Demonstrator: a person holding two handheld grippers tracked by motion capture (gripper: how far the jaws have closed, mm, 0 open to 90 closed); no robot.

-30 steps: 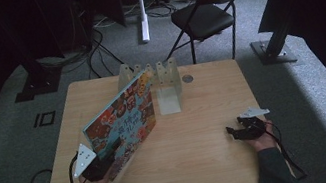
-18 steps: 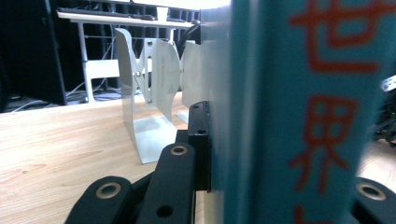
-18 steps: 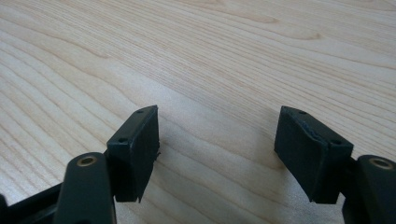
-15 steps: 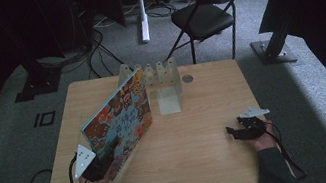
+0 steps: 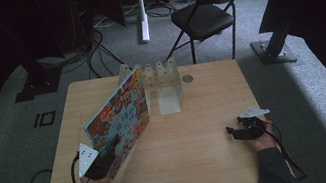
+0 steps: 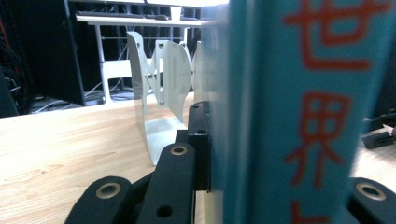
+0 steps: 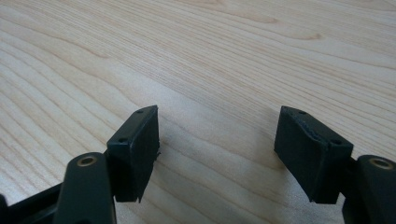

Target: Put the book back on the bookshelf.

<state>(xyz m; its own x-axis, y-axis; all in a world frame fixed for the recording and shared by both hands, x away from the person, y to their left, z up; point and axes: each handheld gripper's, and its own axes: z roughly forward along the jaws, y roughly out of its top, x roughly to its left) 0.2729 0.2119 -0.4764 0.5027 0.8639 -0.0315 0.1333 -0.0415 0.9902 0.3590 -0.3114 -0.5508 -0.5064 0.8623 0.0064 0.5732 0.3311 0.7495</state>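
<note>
Little has shifted since the earlier frames: the colourful book [image 5: 120, 117] stands just as tilted on its lower edge, on the table's [image 5: 204, 165] left half, its far corner near the white metal book rack [image 5: 156, 80] at the back edge. It is gripped but not yet shelved, so sliding it upright between the rack's dividers looks like what is left. The left gripper [image 5: 100, 164] clamps the book's near lower corner with the forearm coming up from the table's near edge, while the right gripper [image 5: 245, 130] rests low on the wood at the right, jaws spread wide and empty.
</note>
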